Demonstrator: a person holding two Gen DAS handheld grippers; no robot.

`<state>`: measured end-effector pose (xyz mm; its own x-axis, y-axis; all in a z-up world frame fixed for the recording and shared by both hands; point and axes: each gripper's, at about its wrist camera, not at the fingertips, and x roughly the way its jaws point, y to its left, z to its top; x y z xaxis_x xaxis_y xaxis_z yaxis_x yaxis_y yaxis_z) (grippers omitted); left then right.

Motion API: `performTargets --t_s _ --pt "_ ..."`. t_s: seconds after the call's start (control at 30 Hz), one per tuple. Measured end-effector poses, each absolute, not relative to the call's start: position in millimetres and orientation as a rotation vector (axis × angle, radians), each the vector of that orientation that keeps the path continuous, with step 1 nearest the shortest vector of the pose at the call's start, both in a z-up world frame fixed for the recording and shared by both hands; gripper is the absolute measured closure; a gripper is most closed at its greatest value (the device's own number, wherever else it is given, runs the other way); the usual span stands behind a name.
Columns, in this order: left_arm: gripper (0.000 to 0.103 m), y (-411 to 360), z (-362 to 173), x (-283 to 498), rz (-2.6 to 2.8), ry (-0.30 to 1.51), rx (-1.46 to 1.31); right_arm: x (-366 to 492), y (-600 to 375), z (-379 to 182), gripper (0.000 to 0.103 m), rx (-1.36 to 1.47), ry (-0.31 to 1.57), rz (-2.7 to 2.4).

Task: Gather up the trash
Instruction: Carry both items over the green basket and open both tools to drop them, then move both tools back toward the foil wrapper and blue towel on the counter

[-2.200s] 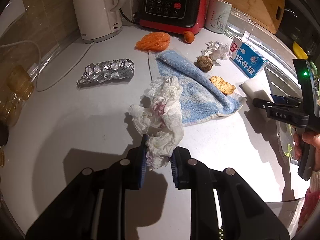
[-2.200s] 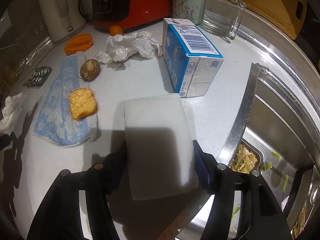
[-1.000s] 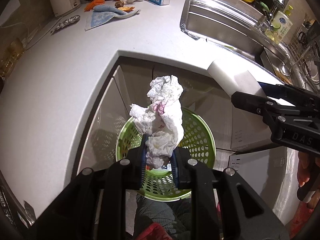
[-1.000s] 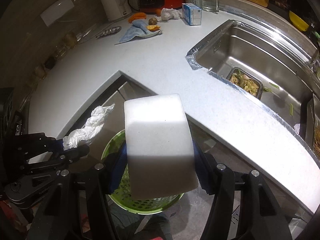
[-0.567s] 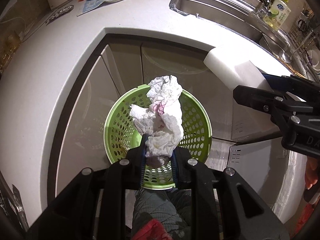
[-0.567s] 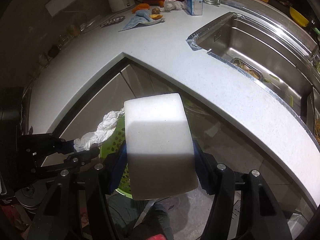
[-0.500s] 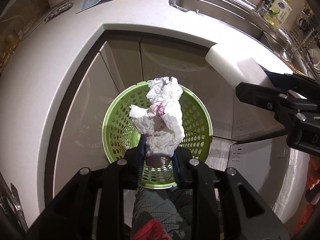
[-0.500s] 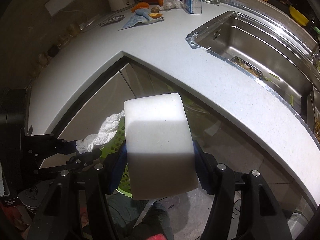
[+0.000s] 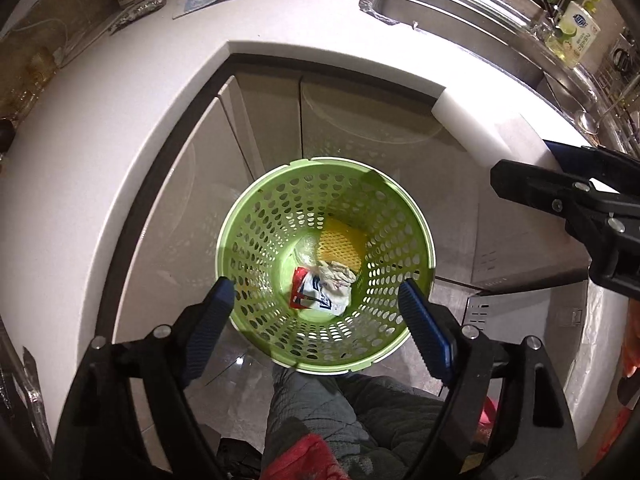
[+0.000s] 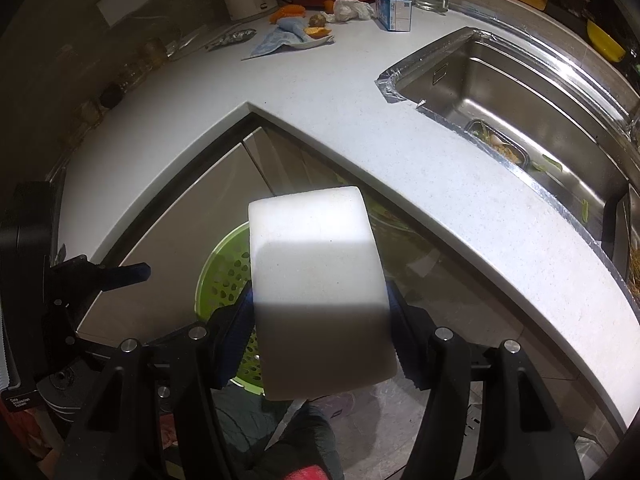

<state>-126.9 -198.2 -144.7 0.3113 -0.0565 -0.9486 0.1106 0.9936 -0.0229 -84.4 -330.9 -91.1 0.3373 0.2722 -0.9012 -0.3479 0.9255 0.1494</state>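
A green perforated bin (image 9: 400,200) stands on the floor below the counter corner; it also shows in the right wrist view (image 10: 222,276). The crumpled white tissue (image 9: 336,274) lies inside it with a red and white wrapper (image 9: 310,290) and a yellow piece (image 9: 340,244). My left gripper (image 9: 316,308) is open and empty just above the bin's near rim. My right gripper (image 10: 320,312) is shut on a white foam block (image 10: 316,280), held above the bin's right side; the block also shows in the left wrist view (image 9: 476,132).
On the far counter lie a blue towel (image 10: 280,38), crumpled paper (image 10: 348,8), a blue milk carton (image 10: 394,10), foil (image 10: 232,38) and orange scraps (image 10: 288,10). A steel sink (image 10: 520,96) is at the right. Cabinet doors (image 9: 260,120) stand behind the bin.
My left gripper has opened and the crumpled tissue has dropped into the green bin. My right gripper still holds the white block over the bin.
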Motion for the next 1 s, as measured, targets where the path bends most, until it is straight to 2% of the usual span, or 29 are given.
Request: performTargets --t_s 0.17,0.27,0.33,0.4,0.77,1.0 --pt "0.014 -184.9 -125.8 -125.2 -0.058 1.196 0.049 -83.9 -322.9 -88.9 0.039 -0.100 1.156 0.436" --pt "0.013 -177.5 -118.2 -125.0 -0.031 1.179 0.053 -84.3 -315.8 -92.5 0.038 -0.117 1.168 0.460" --pt "0.013 -173.1 -115.2 -125.0 -0.015 1.172 0.052 -84.2 -311.0 -95.7 0.034 -0.122 1.185 0.475" --pt "0.013 -169.7 -113.5 -124.6 -0.001 1.172 0.055 -83.5 -307.6 -96.1 0.024 -0.124 1.190 0.479" --pt "0.012 -157.8 -100.9 -118.3 0.013 1.146 0.051 -65.4 -312.2 -69.4 0.018 -0.076 1.121 0.443" --pt "0.008 -139.1 -77.7 -90.4 -0.002 1.089 0.030 -34.0 -310.6 -38.9 0.005 -0.058 1.037 0.383"
